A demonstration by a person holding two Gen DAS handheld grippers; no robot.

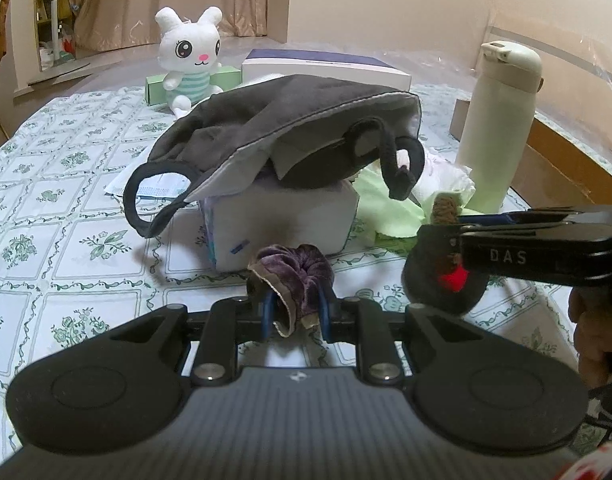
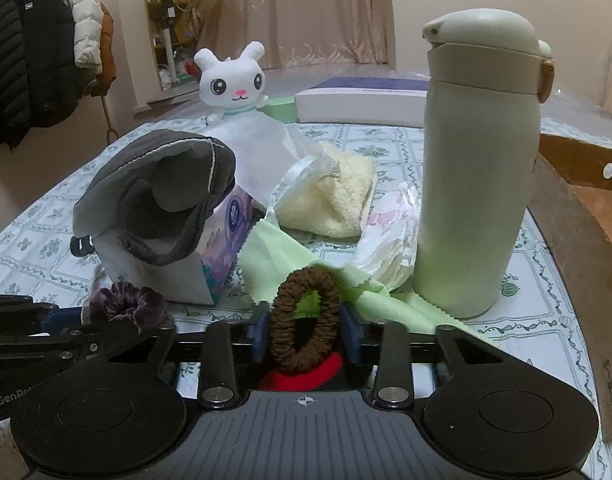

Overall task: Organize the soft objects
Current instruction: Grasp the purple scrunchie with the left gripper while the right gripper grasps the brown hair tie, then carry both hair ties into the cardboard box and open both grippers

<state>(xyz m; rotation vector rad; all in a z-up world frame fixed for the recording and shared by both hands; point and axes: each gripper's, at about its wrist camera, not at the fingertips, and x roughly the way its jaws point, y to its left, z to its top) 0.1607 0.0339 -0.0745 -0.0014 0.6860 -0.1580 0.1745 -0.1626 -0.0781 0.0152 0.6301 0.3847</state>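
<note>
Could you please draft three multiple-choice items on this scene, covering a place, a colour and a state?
1. Where does the dark grey fabric mask lie?
A. On the white tissue box
B. On the floor
C. Inside the cream flask

2. What colour is the velvet scrunchie in the left gripper?
A. Yellow
B. Purple
C. Orange

3. How does the right gripper stand?
A. Empty
B. Out of sight
C. Shut on the brown hair tie

A: it drapes over the box. B: purple velvet shows. C: the jaws press its sides.

Two scrunchies [image 2: 304, 320], one bottle [image 2: 478, 168]
</note>
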